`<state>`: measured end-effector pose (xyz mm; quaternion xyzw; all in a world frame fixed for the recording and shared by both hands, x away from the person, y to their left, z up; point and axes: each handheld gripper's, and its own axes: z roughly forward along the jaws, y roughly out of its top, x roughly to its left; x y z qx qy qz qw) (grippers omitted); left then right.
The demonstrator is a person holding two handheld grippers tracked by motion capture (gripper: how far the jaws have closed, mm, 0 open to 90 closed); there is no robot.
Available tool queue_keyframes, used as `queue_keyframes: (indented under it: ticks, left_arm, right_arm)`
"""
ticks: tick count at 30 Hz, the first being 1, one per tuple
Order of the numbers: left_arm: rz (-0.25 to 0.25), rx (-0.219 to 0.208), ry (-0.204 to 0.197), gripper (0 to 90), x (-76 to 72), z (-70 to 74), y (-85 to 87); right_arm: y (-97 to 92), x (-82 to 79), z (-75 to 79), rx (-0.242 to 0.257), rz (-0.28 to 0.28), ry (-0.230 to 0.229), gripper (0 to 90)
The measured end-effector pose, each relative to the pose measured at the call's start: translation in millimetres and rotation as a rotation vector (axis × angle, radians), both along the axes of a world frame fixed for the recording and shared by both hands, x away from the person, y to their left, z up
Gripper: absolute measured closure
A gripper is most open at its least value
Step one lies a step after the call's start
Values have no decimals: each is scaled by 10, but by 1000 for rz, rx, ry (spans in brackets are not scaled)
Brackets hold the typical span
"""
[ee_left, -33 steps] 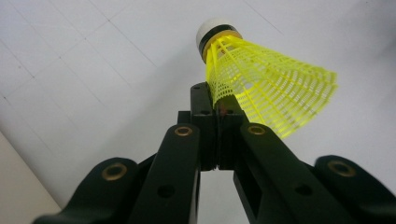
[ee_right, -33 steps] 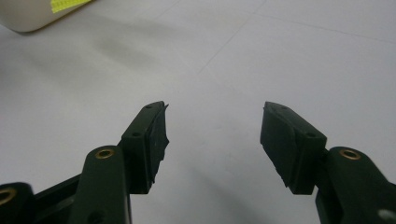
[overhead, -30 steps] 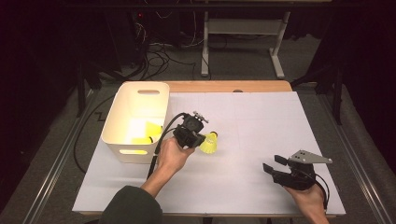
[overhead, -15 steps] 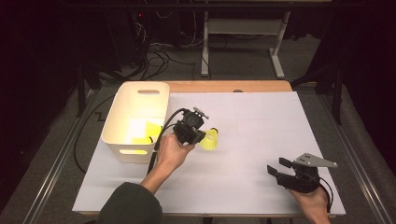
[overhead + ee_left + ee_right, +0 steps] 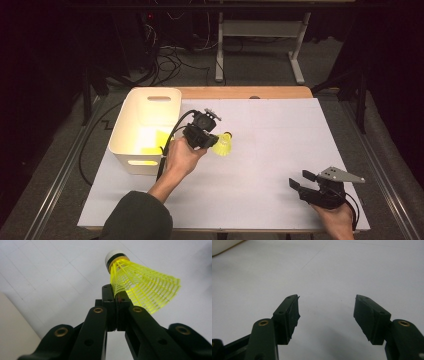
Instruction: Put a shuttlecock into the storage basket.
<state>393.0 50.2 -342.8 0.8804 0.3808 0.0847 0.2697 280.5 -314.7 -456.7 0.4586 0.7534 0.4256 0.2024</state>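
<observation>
Shuttlecock in raised left gripper

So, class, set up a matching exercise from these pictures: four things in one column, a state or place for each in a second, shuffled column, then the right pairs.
Things:
1. shuttlecock
2. bin
3. left gripper
4. right gripper

States or places:
A. jaws apart, nothing between them
B. white, at the left side of the table
C. yellow, pinched by its skirt
D. jaws shut on the yellow skirt

Pairs: 1-C, 2-B, 3-D, 4-A
</observation>
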Motion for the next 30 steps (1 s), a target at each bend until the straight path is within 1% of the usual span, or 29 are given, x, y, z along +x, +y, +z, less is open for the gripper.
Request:
queue_keyframes:
  ticks: [3, 8, 14, 18, 22, 30]
  left_arm:
    - [0, 3, 0, 893, 17, 26, 11]
    - [9, -5, 3, 893, 48, 41, 48]
    - [14, -13, 6, 893, 91, 53, 83]
    - [18, -18, 0, 893, 97, 92, 98]
    - [7, -10, -3, 893, 110, 131, 102]
    - [26, -14, 0, 893, 177, 179, 174]
  right_arm:
    - [-18, -4, -8, 3, -6, 2, 376]
    - [-32, -7, -16, 5, -9, 0, 375]
    - [-22, -7, -26, 4, -11, 4, 374]
    - [-1, -14, -26, 2, -5, 0, 374]
    - [4, -12, -30, -2, -1, 3, 374]
    - [-10, -10, -35, 1, -4, 1, 372]
